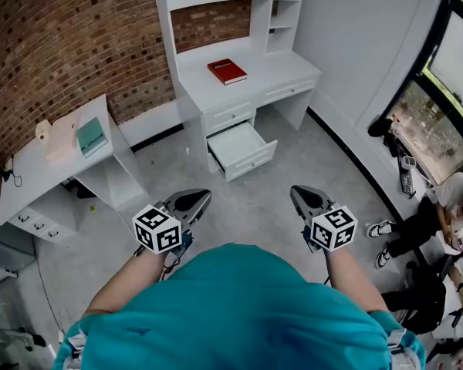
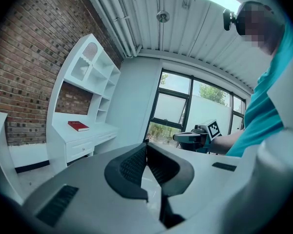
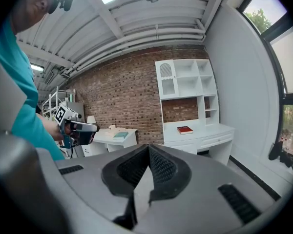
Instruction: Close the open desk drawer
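nothing done yet: drawer (image 1: 241, 149) hangs open at the desk (image 1: 278, 68) front, low, left end. my left gripper (image 1: 199, 200) & right gripper (image 1: 299, 193) are both pressed together, empty, well apart from it.

Brick wall (image 1: 62, 45), grey, perhaps concrete, floor (image 1: 309, 160)

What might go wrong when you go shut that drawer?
The open drawer sits low and far from the left gripper and right gripper, both shut and empty. Pushing one corner might jam it crooked. A hard shove may slam it and shake the red book on the desk.
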### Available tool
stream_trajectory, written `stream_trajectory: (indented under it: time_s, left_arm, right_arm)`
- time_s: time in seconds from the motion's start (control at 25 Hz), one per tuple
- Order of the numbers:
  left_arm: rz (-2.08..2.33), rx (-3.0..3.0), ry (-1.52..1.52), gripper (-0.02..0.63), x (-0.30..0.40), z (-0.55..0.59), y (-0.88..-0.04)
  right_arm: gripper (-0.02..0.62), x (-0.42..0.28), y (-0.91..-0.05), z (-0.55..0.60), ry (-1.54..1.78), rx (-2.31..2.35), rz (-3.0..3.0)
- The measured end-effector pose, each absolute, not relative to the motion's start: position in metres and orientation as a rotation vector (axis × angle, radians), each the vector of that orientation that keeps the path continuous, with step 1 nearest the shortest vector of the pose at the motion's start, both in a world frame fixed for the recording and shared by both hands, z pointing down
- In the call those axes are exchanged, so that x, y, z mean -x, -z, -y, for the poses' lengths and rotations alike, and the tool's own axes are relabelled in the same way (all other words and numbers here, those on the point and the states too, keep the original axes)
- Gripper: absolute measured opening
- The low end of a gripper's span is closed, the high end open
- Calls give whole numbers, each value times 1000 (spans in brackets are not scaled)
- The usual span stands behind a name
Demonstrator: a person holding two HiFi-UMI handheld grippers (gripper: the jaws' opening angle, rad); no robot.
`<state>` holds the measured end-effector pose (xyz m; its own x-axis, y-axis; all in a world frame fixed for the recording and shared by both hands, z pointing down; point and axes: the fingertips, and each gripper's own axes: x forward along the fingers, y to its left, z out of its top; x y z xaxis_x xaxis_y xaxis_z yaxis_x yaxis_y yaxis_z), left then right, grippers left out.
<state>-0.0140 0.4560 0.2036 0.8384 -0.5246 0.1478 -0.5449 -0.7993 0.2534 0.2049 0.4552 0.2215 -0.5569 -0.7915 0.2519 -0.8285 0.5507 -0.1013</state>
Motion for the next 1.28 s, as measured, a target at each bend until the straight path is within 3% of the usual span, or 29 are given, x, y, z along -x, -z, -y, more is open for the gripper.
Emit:
stream_trajectory:
  time_s: [0.64, 1.28]
  left_arm:
    - [774, -2710, -76, 15, 26, -404, -220]
    - [508, -2803, -92, 15, 86, -180, -207]
  right_arm:
    - [20, -195, -235, -413, -330, -1388, 2567]
    - [20, -124, -222, -221, -335, -1598, 2447]
